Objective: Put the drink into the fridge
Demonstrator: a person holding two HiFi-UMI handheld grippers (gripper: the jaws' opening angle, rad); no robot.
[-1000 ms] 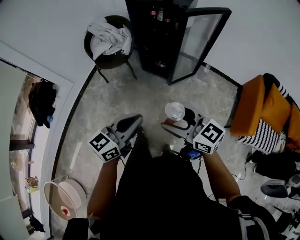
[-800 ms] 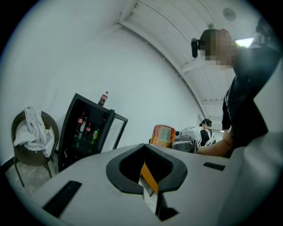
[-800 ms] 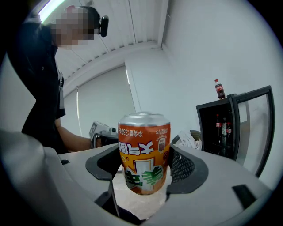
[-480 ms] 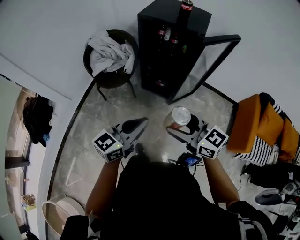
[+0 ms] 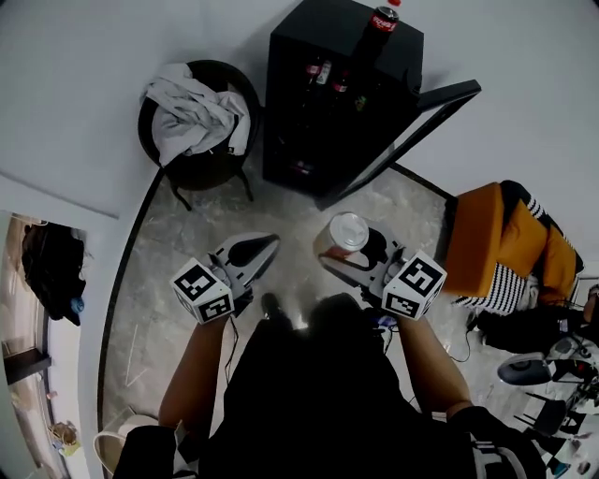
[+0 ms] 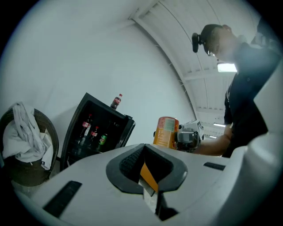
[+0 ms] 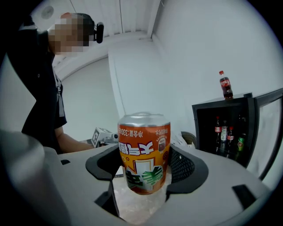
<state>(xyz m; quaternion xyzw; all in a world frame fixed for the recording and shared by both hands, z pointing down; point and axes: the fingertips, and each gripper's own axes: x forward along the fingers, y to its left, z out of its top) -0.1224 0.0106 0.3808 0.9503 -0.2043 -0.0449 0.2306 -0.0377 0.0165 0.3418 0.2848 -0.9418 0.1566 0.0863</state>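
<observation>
We grip the orange can point(image 7: 143, 152) in the right tool point(image 5: 348, 248), left tool point(image 5: 255, 251) closed; ahead across the floor point(image 5: 201, 224) stands the open fridge point(image 5: 318, 56), cola bottle point(image 5: 379, 23) atop, cloth-draped chair point(image 5: 197, 122) beside.

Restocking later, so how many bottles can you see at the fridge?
5: one cola bottle stands on top of the fridge; four bottles stand in a row on a shelf inside. The dark lower shelves may hide more.
</observation>
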